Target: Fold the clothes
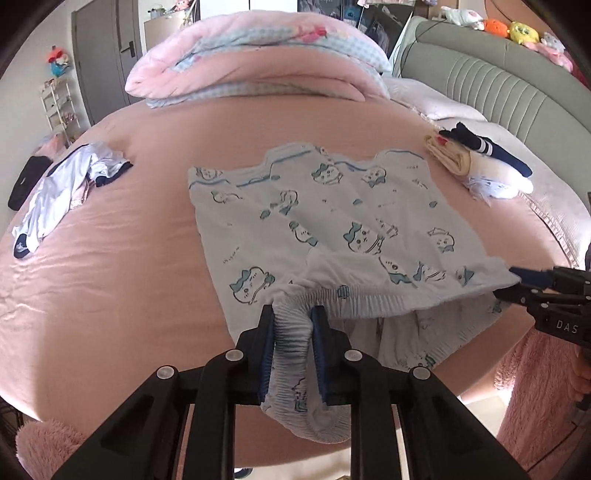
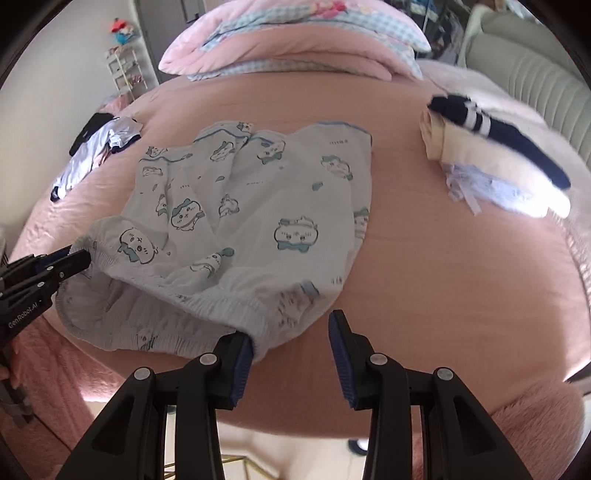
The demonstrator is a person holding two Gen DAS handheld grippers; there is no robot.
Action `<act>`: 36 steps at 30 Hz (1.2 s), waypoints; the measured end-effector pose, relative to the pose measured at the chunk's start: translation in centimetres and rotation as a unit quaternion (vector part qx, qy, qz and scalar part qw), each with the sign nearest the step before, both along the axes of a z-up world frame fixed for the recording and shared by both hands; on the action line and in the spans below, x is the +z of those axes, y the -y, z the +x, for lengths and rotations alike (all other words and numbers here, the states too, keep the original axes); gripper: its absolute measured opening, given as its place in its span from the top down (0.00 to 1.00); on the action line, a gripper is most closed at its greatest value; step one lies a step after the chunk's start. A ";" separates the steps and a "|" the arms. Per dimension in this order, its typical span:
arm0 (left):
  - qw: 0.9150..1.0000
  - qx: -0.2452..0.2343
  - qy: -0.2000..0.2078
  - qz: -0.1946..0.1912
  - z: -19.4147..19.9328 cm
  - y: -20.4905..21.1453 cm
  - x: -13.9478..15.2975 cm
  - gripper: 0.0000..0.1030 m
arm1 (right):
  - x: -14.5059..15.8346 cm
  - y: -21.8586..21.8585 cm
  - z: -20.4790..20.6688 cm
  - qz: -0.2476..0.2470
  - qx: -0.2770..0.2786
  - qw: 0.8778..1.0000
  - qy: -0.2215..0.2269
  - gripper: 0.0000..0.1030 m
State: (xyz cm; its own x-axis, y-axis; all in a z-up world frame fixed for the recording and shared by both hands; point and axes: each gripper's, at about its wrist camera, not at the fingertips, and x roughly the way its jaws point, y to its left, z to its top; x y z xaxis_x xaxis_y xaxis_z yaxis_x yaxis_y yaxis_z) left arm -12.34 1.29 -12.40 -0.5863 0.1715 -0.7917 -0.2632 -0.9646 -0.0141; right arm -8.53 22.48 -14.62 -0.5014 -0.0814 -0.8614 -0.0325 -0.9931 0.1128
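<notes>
Nearest the left wrist camera, the left gripper [image 1: 293, 325] is clenched on the bunched elastic waistband of a pair of pale white shorts printed with blue cartoon animals [image 1: 325, 229], gathered cloth squeezed between its two blue-padded fingers [image 1: 266, 332] and a fold hanging below them. Seen from the right wrist view, the right gripper [image 2: 291, 354] stands released: its jaws are apart with bare sheet between them, the left pad just touching the waistband's right end and nothing pressed between the pads. These shorts [image 2: 258, 206] lie spread on the near half of a bed covered with a smooth salmon-pink sheet [image 1: 110, 258], waistband at the near edge and partly open, the two leg hems pointing away. Along the near edge of the bed hangs a fluffy pink blanket [image 2: 535, 424]. Farther off on the left lies a crumpled heap of white and navy clothing [image 1: 62, 192]. On the right, well apart from the shorts, sits a stack of folded garments, cream, white and pale blue, with a navy piece bearing white stripes on top [image 2: 495, 147]. At the far end rests a folded pink quilt with blue gingham lining [image 1: 255, 62], and far right curves a padded grey-green headboard [image 1: 498, 81] carrying plush toys [image 1: 517, 29].
</notes>
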 end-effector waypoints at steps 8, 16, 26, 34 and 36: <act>0.998 0.005 0.063 0.028 1.6 1.8 -2.5 0.82 | -1.3 2.2 2.3 -0.006 0.075 0.995 0.062 0.62; 0.996 -0.008 0.088 0.032 2.8 1.3 -3.4 0.61 | -2.7 4.8 -0.1 0.051 0.060 0.995 0.054 0.63; 0.996 0.072 -0.027 -0.035 3.7 2.7 -0.9 0.74 | 0.9 1.4 2.1 0.062 -0.060 0.995 -0.048 0.76; 0.993 0.045 0.107 -0.037 3.4 1.8 -2.2 0.72 | -0.6 1.2 2.8 0.056 -0.076 0.994 0.051 0.76; 0.987 0.049 0.152 -0.010 3.5 2.5 -3.9 0.72 | -2.1 1.0 2.9 0.039 -0.067 0.993 0.084 0.76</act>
State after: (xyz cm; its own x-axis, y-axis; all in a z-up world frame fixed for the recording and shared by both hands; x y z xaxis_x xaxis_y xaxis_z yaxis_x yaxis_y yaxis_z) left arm -8.89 -1.26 -16.27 -0.3339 0.1081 -0.9364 -0.1550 -0.9862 -0.0586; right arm -5.63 21.49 -16.74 -0.3513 0.0470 -0.9351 -0.1766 -0.9841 0.0169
